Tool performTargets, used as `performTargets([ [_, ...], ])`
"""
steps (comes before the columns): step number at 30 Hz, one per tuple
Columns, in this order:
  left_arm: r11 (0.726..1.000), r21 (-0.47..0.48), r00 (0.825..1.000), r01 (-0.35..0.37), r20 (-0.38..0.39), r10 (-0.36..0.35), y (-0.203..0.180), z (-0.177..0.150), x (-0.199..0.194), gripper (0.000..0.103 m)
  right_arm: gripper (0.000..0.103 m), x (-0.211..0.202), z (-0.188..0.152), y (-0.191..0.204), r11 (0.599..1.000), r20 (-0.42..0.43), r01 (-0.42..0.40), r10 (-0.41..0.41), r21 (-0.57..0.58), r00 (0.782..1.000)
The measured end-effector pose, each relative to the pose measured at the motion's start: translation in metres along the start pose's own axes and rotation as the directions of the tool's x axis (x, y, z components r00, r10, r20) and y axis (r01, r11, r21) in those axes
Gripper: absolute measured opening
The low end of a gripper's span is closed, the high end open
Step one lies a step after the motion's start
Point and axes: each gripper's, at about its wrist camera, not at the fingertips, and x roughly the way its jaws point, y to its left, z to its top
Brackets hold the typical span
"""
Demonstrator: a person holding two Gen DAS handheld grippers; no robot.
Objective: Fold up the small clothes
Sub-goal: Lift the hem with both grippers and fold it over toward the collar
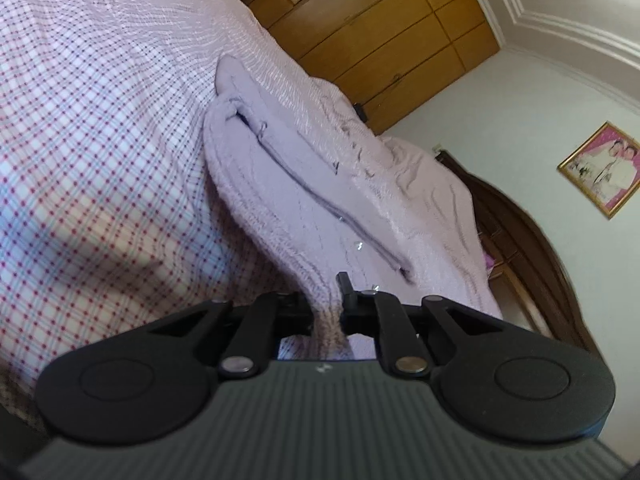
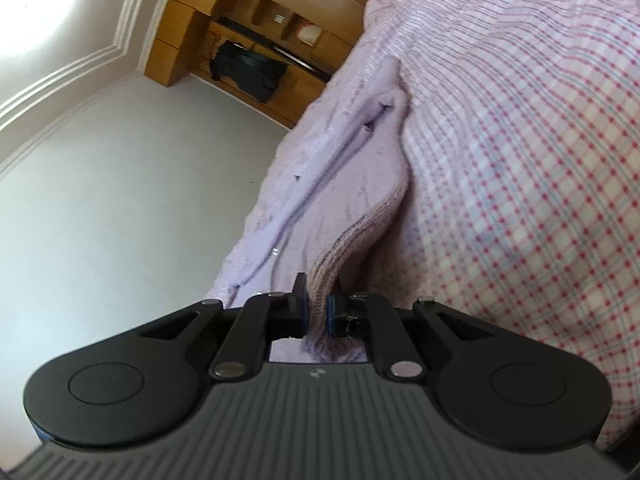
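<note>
A small lilac knitted garment (image 1: 288,200) hangs stretched above the checked bed. My left gripper (image 1: 326,300) is shut on its ribbed hem, which passes between the two black fingers. The same garment (image 2: 340,184) shows in the right wrist view, with a placket seam running along it. My right gripper (image 2: 318,304) is shut on another part of the ribbed edge, pinched between its blue pads. The cloth is lifted off the bed between the two grippers, its far end sagging toward the bed.
The bed has a pink and white checked sheet (image 1: 100,140), also seen in the right wrist view (image 2: 520,160). A wooden wardrobe (image 1: 380,40), a dark wooden headboard (image 1: 532,248) and a framed photo (image 1: 600,168) stand behind. Dark clothes (image 2: 248,68) hang on shelving.
</note>
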Motion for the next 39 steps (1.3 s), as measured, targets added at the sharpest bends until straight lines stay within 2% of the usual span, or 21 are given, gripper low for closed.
performTargets([
  [7,1.000,0.003,0.999,0.021,0.036,-0.021,-0.002,0.004,-0.010,0.011,0.009,0.015,0.008,0.009,1.000,0.019,-0.027,0.027,0.007,0.999],
  [12,1.000,-0.007,0.999,0.017,0.035,-0.016,-0.002,0.013,-0.007,0.012,0.009,0.030,0.016,0.011,0.999,0.012,-0.048,0.048,0.020,0.999],
  [18,0.998,0.051,0.999,0.028,0.038,-0.030,-0.013,0.027,0.014,0.012,0.009,0.042,0.028,0.011,0.994,0.028,-0.100,0.099,0.053,0.995],
  [26,0.996,0.082,0.998,0.037,0.044,-0.041,-0.018,0.039,0.032,0.012,0.009,0.064,0.039,0.017,0.994,0.005,-0.099,0.099,0.037,0.995],
  [39,0.992,0.129,0.997,0.005,0.081,-0.016,-0.013,0.072,0.049,0.012,0.009,0.089,0.072,0.019,0.992,0.034,-0.118,0.117,0.039,0.993],
])
